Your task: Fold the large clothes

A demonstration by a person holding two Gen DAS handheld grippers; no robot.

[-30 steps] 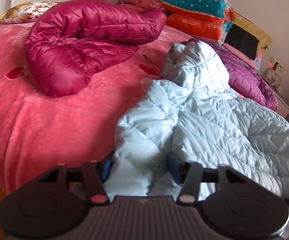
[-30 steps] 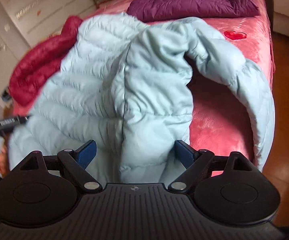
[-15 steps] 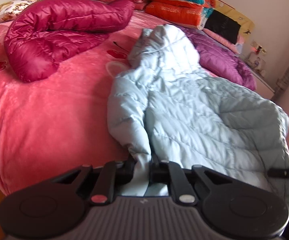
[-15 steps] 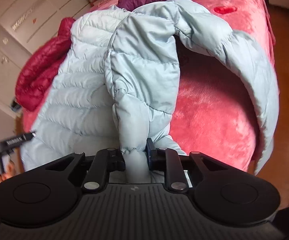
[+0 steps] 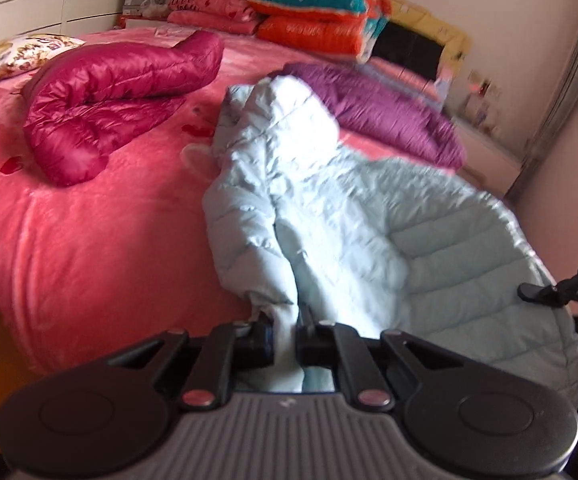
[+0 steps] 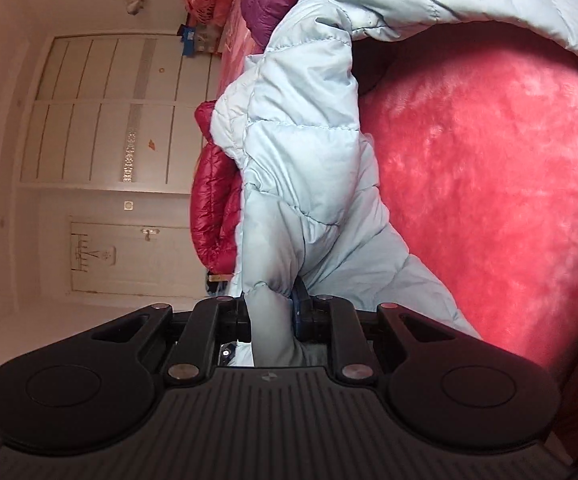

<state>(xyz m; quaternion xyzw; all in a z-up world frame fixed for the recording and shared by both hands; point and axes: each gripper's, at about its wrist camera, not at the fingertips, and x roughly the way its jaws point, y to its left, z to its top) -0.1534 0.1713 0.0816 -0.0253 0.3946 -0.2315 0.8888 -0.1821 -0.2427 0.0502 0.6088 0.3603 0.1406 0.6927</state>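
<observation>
A pale blue quilted down jacket (image 5: 329,208) lies on the pink bed (image 5: 89,232), hood toward the pillows. My left gripper (image 5: 285,338) is shut on the jacket's near edge, fabric pinched between its jaws. My right gripper (image 6: 271,320) is shut on another part of the same jacket (image 6: 305,152) and holds it lifted off the bed (image 6: 489,184); this view is rolled sideways. The right gripper also shows at the right edge of the left wrist view (image 5: 569,292).
A crimson down jacket (image 5: 113,96) lies on the bed's left part and a purple one (image 5: 389,108) behind the blue jacket. Folded quilts (image 5: 321,12) and pillows are stacked at the headboard. A white wardrobe (image 6: 101,108) stands beyond the bed.
Both grippers closed on the blue jacket's edge and then pulled it back and up. The right gripper has rolled sideways with the fabric lifted.
</observation>
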